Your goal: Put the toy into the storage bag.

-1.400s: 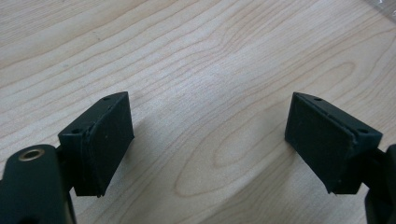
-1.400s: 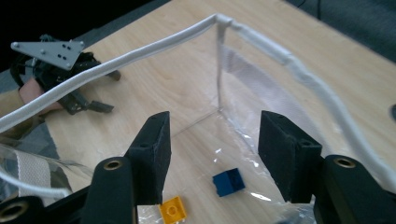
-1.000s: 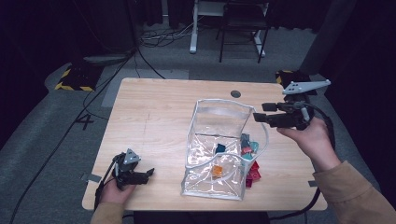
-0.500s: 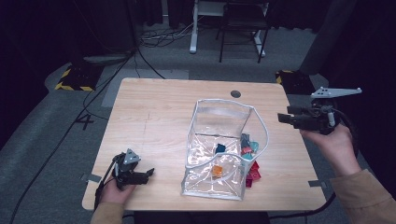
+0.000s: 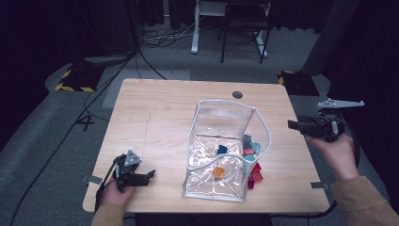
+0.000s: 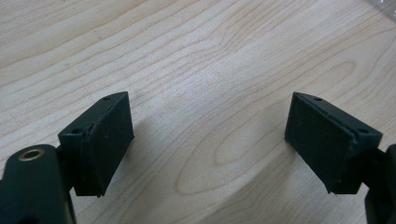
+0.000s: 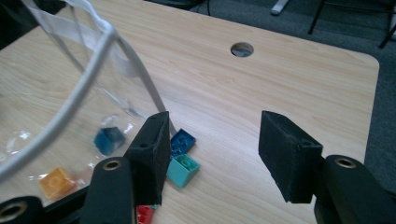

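The left gripper is rested at the near left corner of the table, jaws spread wide with nothing between them. Toward the middle, a clear bag is stood open with an orange brick and a blue brick inside; more bricks are left just beside its right wall. The right gripper is held high past the right edge, open wide and empty. It is probably best lowered straight onto the teal brick, kept clear of the bag's rim.
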`<state>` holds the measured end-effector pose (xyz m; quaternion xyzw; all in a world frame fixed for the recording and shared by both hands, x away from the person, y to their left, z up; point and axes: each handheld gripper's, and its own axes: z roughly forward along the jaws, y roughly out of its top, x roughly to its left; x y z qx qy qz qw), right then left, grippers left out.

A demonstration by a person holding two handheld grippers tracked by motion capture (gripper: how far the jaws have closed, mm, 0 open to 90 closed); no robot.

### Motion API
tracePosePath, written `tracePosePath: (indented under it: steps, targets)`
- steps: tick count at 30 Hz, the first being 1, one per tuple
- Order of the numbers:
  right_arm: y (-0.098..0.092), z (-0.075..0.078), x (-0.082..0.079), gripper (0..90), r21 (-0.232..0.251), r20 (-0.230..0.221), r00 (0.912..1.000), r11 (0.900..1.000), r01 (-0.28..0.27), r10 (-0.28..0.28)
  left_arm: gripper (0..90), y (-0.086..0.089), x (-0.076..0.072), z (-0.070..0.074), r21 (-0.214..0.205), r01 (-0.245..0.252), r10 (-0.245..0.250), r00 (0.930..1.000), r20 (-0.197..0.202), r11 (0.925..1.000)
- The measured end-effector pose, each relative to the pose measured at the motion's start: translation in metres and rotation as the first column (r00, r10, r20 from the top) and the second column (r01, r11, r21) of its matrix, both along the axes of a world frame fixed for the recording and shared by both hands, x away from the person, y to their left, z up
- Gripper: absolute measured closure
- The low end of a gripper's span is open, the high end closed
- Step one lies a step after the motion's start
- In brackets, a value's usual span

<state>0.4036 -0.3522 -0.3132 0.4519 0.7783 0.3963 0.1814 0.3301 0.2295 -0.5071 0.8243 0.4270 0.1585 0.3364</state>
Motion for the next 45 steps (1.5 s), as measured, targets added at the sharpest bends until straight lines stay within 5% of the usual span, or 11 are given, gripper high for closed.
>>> tracePosePath:
  steps: [8, 20, 38, 45]
  targets:
    - [-0.001, -0.042, 0.006, 44.3, 0.04, -0.058, 0.9983, 0.9991, 0.015, -0.013, 15.6, 0.0, 0.0, 0.0, 0.0, 0.0, 0.0, 1.0, 0.0, 1.0]
    - [0.028, -0.105, 0.012, 44.8, 0.034, -0.14, 0.9894, 0.9989, -0.033, 0.038, 15.6, 0.0, 0.0, 0.0, 0.0, -0.001, 0.001, 1.0, 0.0, 1.0]
    - [0.055, -0.155, 0.04, 47.5, -0.031, -0.194, 0.9804, 0.9987, -0.042, 0.035, 15.6, 0.0, 0.0, 0.0, 0.0, 0.0, 0.0, 1.0, 0.0, 1.0]
    - [0.041, -0.161, 0.048, 47.6, -0.088, -0.201, 0.9795, 0.9961, -0.003, -0.015, 15.6, 0.0, 0.0, 0.0, 0.0, 0.0, 0.0, 1.0, 0.0, 1.0]
